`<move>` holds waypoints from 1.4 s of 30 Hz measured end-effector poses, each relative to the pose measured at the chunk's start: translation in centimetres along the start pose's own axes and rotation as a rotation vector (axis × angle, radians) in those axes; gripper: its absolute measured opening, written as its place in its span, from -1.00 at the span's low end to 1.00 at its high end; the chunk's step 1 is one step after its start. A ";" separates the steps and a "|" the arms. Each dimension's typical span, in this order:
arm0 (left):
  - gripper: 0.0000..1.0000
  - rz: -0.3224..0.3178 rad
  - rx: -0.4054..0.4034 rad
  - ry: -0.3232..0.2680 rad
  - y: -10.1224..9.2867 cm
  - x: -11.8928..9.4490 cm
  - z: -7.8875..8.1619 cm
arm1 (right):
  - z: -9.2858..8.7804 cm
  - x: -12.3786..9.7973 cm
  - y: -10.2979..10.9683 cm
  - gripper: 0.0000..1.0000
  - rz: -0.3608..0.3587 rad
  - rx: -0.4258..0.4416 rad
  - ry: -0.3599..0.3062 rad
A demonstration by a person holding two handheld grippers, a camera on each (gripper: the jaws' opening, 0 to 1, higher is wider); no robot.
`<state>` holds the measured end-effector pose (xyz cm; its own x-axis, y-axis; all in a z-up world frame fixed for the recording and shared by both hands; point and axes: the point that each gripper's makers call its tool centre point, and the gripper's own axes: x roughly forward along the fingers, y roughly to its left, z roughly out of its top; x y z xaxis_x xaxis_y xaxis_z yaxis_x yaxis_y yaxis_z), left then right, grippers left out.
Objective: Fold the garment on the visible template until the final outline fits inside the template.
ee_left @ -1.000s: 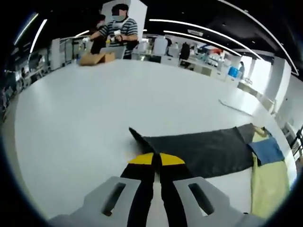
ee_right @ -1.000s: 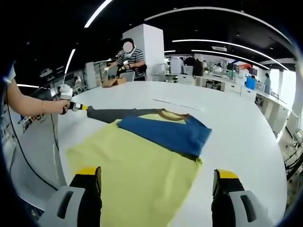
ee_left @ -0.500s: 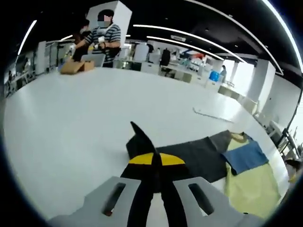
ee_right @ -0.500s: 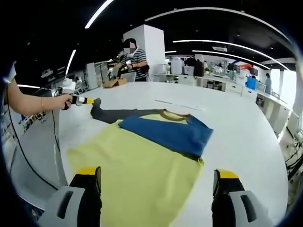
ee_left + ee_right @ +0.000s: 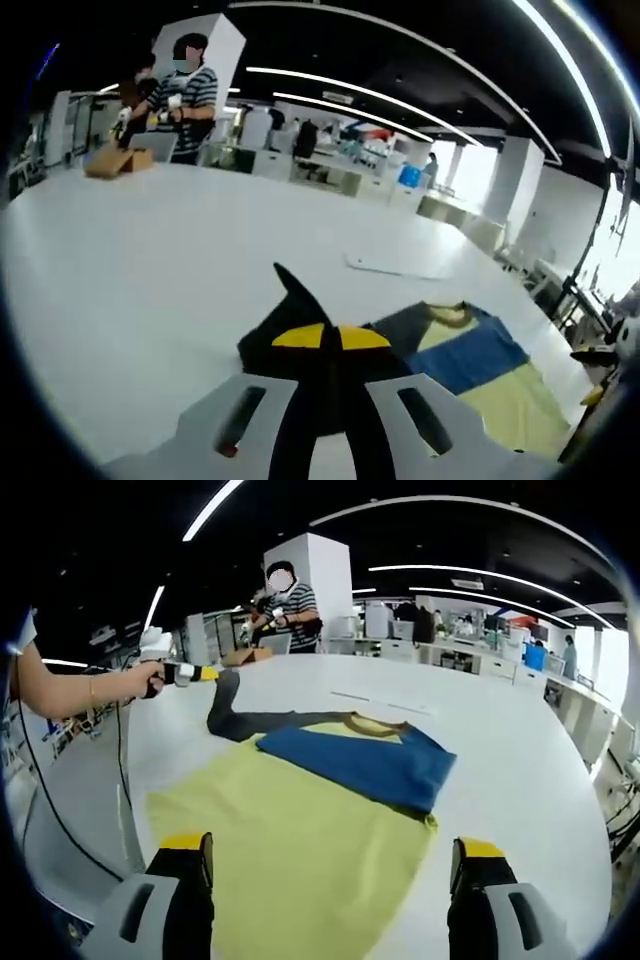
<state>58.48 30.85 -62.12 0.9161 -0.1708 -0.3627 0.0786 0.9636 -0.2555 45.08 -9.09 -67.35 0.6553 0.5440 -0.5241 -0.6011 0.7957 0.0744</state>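
Sleeve lift during garment folding.
Left gripper (image 5: pixel 331 337) clamps the dark sleeve (image 5: pixel 228 709), upper left; right gripper (image 5: pixel 332 865) open above the yellow garment (image 5: pixel 300 860).

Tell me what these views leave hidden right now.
- Template: no outline made out in either view.
- Garment's near hem: cut off by the bottom edge, right gripper view.
- Dark sleeve end: covered by the left hand-held gripper, left gripper view.
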 end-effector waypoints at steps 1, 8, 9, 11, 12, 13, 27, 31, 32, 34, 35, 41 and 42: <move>-1.00 -0.007 0.006 0.002 -0.4 0.1 0.1 | 0.0 0.0 0.0 0.96 -0.001 -0.003 -0.002; -1.00 -0.080 0.014 -0.009 -4.1 1.3 1.0 | 0.0 0.0 0.2 0.96 0.004 -0.007 -0.002; -1.00 -0.091 0.013 -0.004 -4.7 1.5 1.0 | 0.0 0.1 0.3 0.96 0.004 -0.006 -0.002; -1.00 -0.114 0.013 -0.013 -5.8 1.9 1.3 | 0.0 0.1 0.2 0.96 0.003 -0.004 -0.004; -1.00 -0.122 0.011 -0.013 -6.2 2.0 1.4 | 0.0 0.1 0.3 0.96 0.002 -0.002 -0.003; -1.00 -0.126 0.012 -0.016 -6.6 2.1 1.5 | -0.1 0.1 0.2 0.96 0.002 0.000 -0.002; -1.00 -0.219 0.039 -0.008 -12.3 3.8 1.6 | -0.6 0.1 0.4 0.96 0.005 0.004 0.002; -1.00 -0.243 0.053 0.006 -13.8 4.3 1.2 | -0.7 0.0 0.6 0.96 0.009 0.006 -0.001; -1.00 -0.247 0.055 0.009 -14.2 4.4 1.1 | -0.7 0.0 0.6 0.96 0.009 0.007 -0.002; -1.00 -0.260 0.059 0.015 -14.9 4.6 0.9 | -0.8 0.0 0.7 0.96 0.012 0.011 -0.003; -1.00 -0.269 0.057 0.015 -15.3 4.7 0.9 | -0.9 0.0 0.7 0.96 0.011 0.014 -0.003; -1.00 -0.321 0.056 0.026 -17.9 5.6 0.5 | -0.9 0.0 0.8 0.96 0.012 0.018 -0.002; -1.00 -0.331 0.060 0.032 -18.5 5.9 0.3 | -0.9 0.0 0.8 0.96 0.011 0.016 -0.003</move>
<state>62.53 12.12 -59.24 0.8244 -0.4818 -0.2970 0.3935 0.8651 -0.3111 44.24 -8.68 -68.06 0.6500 0.5538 -0.5205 -0.6010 0.7937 0.0939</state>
